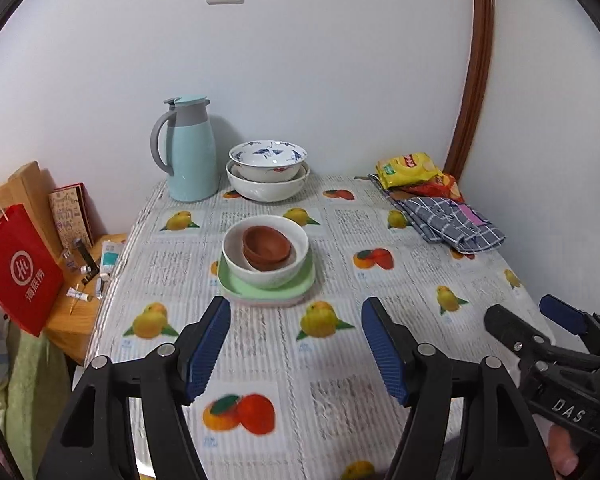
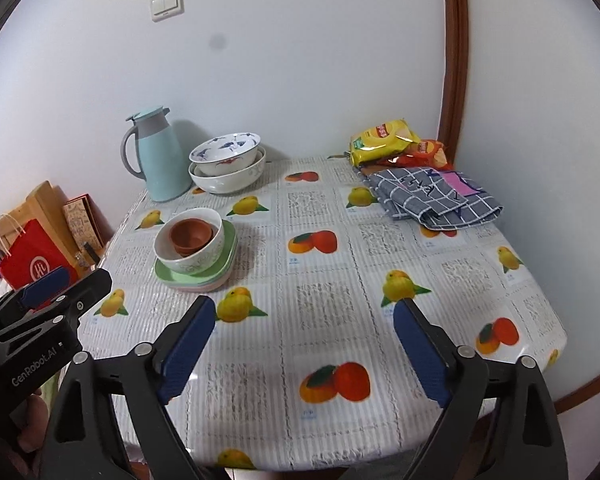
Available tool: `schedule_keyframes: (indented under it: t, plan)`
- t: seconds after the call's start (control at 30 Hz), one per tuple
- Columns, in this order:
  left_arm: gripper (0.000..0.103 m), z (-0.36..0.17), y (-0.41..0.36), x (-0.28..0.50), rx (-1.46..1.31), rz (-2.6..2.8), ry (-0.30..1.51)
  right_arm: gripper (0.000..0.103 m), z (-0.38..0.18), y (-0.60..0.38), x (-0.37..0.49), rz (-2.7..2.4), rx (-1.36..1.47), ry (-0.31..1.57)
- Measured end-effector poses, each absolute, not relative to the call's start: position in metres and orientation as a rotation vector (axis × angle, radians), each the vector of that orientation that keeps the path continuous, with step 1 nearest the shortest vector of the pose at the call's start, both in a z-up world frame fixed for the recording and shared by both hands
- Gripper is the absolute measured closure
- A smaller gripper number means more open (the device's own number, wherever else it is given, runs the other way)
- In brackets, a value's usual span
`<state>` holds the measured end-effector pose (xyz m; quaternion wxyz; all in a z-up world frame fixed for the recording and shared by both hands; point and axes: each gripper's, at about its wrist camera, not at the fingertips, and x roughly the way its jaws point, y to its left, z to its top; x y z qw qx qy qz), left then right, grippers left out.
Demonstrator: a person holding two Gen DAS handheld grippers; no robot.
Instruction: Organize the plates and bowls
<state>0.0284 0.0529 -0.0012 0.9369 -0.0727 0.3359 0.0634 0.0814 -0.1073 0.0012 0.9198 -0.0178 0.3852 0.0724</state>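
Observation:
A white bowl [image 1: 276,272] [image 2: 204,260] holding two nested brown bowls [image 1: 266,246] [image 2: 190,234] stands on stacked green plates [image 1: 236,284] [image 2: 172,276] mid-table. Behind it a blue-patterned bowl [image 1: 268,156] [image 2: 226,152] sits inside a larger white bowl [image 1: 268,190] [image 2: 228,180]. My left gripper [image 1: 296,344] is open and empty, just short of the plate stack. My right gripper [image 2: 304,344] is open and empty over the table's near part, to the right of the stack. Each gripper shows in the other's view, the right [image 1: 540,320], the left [image 2: 60,284].
A light blue thermos jug [image 1: 188,152] [image 2: 160,156] stands at the back left. Snack bags [image 1: 412,168] [image 2: 384,140] and a checked cloth [image 1: 452,220] [image 2: 432,196] lie at the back right. A red bag [image 1: 18,268] and small items stand on a side table left.

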Motion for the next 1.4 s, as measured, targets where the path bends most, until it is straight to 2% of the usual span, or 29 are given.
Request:
schedule_keyframes:
  t: [0.03,0.1,1.4]
  plan:
    - [0.026,0.0,0.051,0.025,-0.15,0.124,0.686,0.01,0.003,-0.109,0.076,0.147,-0.037,0.783]
    - [0.023,0.001,0.047,0.017,-0.145,0.127,0.671,0.01,0.004,-0.111,0.068,0.146,-0.032,0.775]
    - [0.022,0.0,0.041,-0.007,-0.106,0.175,0.686,0.01,0.008,-0.114,0.042,0.135,-0.053,0.744]
